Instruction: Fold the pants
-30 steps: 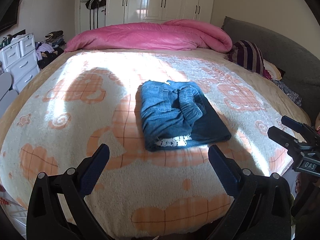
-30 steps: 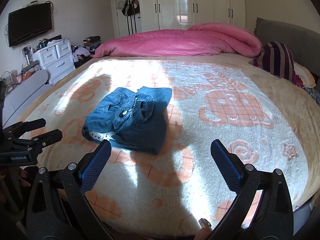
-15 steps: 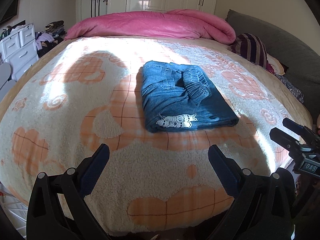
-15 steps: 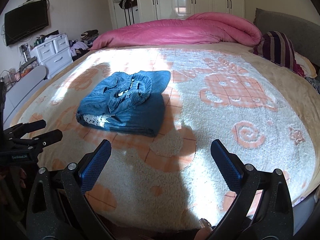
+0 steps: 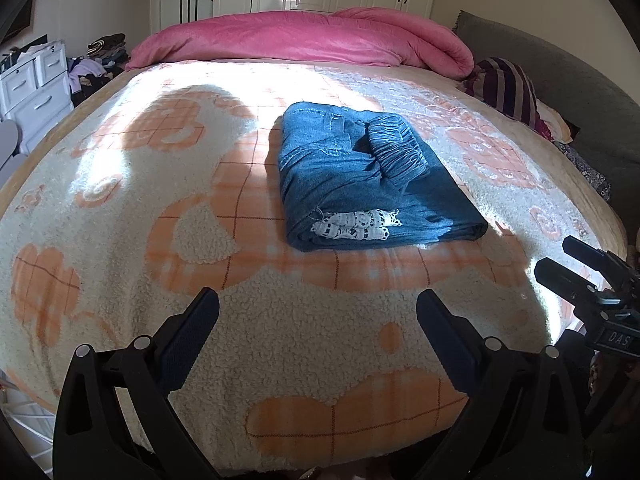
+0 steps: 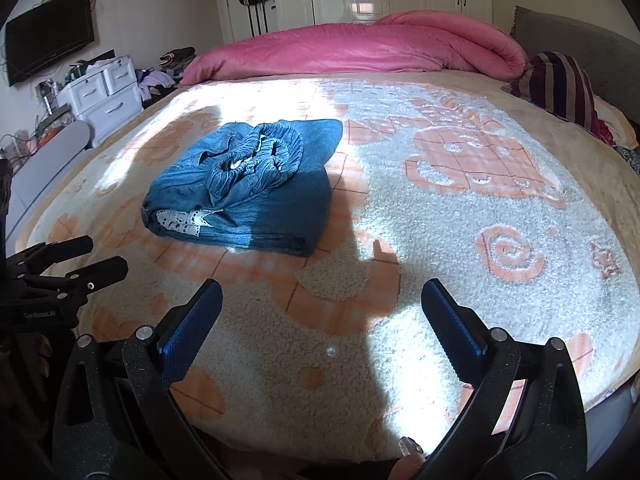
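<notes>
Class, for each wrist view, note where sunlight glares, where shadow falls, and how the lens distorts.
Left wrist: sunlight glares on the fleecy cream-and-orange blanket beyond the folded blue denim pants; the bed bulges. Right wrist: shadow crosses the pants' near right part; black corners.

Folded pants [image 5: 368,184] on blanket [image 5: 160,200], before duvet [image 5: 304,40]

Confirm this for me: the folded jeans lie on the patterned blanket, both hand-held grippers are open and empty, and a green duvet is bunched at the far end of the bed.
One detail is off: the duvet is pink, not green, as the right wrist view shows. The rest holds: the folded jeans lie on the patterned blanket, and the left hand-held gripper and right hand-held gripper are both open and empty.
</notes>
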The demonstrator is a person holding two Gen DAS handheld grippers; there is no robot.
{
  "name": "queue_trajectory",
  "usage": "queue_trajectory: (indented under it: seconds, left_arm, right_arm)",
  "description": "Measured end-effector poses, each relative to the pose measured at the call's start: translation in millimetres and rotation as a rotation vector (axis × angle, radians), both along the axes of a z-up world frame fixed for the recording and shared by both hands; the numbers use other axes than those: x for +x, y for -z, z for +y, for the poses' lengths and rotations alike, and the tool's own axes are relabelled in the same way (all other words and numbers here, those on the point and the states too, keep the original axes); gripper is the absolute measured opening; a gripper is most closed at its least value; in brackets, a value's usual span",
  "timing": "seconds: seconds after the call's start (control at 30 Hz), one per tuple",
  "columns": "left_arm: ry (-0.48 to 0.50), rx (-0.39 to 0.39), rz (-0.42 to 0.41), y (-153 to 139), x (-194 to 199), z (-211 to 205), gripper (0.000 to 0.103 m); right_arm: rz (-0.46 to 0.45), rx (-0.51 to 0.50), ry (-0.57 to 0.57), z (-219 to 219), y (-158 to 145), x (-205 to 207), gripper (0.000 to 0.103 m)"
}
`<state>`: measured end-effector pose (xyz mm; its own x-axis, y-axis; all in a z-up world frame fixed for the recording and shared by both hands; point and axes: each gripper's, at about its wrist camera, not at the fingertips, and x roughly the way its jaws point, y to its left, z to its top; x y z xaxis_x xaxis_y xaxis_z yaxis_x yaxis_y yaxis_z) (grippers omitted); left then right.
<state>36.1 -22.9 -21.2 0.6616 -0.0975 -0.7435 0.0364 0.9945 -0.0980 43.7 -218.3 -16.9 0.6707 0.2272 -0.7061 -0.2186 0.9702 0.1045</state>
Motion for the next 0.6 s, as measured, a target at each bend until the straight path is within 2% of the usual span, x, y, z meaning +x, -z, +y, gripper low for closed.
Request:
queue_trajectory:
  seconds: [0.6]
  left_arm:
    - [-0.004,0.007,0.002,-3.2,0.0,-1.5,0.099]
  right_arm:
    - [-0.001,-0.006,0.009,-3.7,-2.5,1.0,0.094]
